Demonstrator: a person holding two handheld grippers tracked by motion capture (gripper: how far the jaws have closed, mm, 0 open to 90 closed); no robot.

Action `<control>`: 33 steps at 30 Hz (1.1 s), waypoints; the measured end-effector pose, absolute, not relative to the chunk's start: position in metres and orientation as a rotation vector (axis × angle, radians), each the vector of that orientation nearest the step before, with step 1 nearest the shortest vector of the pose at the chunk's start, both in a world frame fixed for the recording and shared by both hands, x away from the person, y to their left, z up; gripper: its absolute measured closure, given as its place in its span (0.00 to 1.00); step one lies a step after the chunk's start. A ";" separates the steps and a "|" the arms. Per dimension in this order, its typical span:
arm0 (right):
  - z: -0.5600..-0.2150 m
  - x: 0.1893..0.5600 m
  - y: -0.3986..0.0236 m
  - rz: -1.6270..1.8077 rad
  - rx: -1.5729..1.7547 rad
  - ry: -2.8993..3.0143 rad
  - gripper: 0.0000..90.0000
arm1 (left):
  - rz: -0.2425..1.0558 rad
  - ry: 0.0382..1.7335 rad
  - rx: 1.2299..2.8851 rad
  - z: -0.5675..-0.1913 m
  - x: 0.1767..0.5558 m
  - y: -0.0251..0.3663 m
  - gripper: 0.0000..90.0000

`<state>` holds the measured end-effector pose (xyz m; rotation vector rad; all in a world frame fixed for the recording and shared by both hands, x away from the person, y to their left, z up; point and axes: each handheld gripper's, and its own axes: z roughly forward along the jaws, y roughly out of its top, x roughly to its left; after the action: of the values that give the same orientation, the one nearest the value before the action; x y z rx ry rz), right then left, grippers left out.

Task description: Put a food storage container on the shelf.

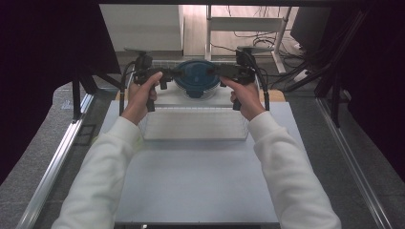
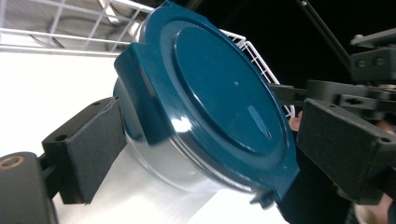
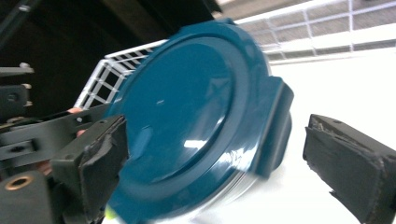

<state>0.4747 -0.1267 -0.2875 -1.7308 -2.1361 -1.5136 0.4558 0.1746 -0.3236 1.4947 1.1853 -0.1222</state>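
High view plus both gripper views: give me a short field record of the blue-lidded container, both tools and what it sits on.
container: round clear container with a dark teal plastic lid, lid on, side latch tabs folded down
location: on the white surface, at the far end of the table beyond the white wire rack
left tool: open, jaws either side of the container's left latch, pads not pressing
right tool: open, jaws straddle the right latch, gap on both sides
hands: one on each tool, white sleeves
backdrop: white wire basket behind the container
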 end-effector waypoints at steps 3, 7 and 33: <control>-0.283 0.462 -0.130 -1.542 -1.688 -2.187 0.09 | -0.063 1.186 1.508 -0.325 0.441 0.178 0.11; -0.282 0.445 -0.140 -1.565 -1.604 -2.307 0.13 | -0.050 1.175 1.518 -0.332 0.419 0.184 0.12; -0.381 0.350 -0.215 -1.694 -1.357 -2.420 0.27 | 0.051 1.079 1.657 -0.411 0.301 0.188 0.23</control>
<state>0.3499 -0.2146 -0.3808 -1.3567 -2.4202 -1.6941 0.3013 0.1876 -0.4113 1.6568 1.0795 0.0507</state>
